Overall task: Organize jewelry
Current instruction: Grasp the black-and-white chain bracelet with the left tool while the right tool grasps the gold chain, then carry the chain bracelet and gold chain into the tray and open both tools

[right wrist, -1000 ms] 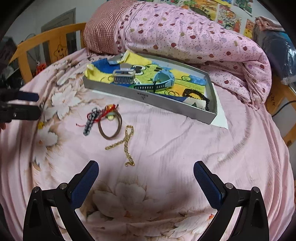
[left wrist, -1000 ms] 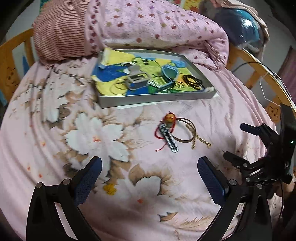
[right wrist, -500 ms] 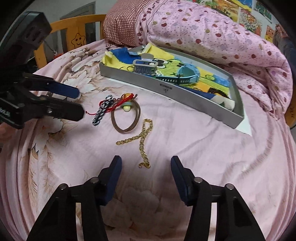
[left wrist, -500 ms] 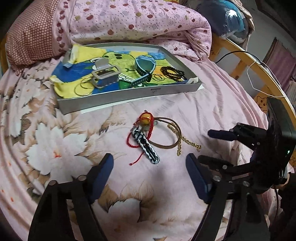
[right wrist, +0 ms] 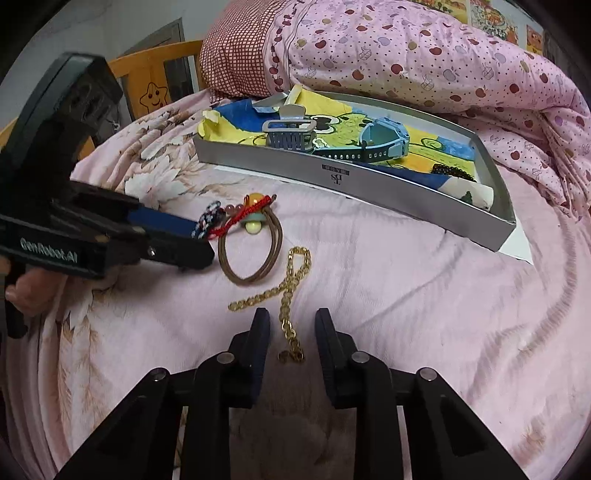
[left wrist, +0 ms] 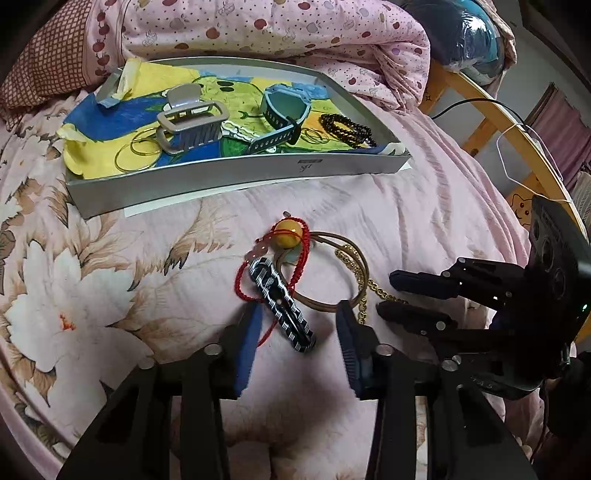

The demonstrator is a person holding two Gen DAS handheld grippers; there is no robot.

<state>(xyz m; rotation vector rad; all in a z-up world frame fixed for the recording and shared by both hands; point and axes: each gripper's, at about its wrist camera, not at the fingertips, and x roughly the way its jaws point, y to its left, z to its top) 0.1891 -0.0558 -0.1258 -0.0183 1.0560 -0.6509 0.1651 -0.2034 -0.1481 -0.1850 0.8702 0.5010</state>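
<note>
Lower and nearer the jewelry than a second ago, jaws far narrower than the wide spread seen then. Left gripper (left wrist: 300, 334): closing, gap narrow, black-and-white braided bracelet (left wrist: 282, 304) lying slantwise between the blue pads, not yet pressed. Just ahead of its tips, red cord bracelet (left wrist: 291, 251) with a yellow bead, looped over the braid's far end; brown hair tie (left wrist: 332, 306) to the right of that, overlapping the cord. Right gripper (right wrist: 291, 334): closing too, narrow gap, near end of the gold chain (right wrist: 288, 295) lying between the fingers on the pink floral bedspread (right wrist: 406, 295), pads apart from it. Farther ahead of both tools, grey tray (left wrist: 236, 173) on the bedspread, holding a grey hair claw (left wrist: 192, 123), blue watch (left wrist: 284, 114), thin gold bangles (left wrist: 138, 151) and black bead bracelet (left wrist: 347, 129). Beyond the tray, bunched pink dotted quilt (left wrist: 277, 29); to the right, wooden bed rail (left wrist: 491, 118).
</note>
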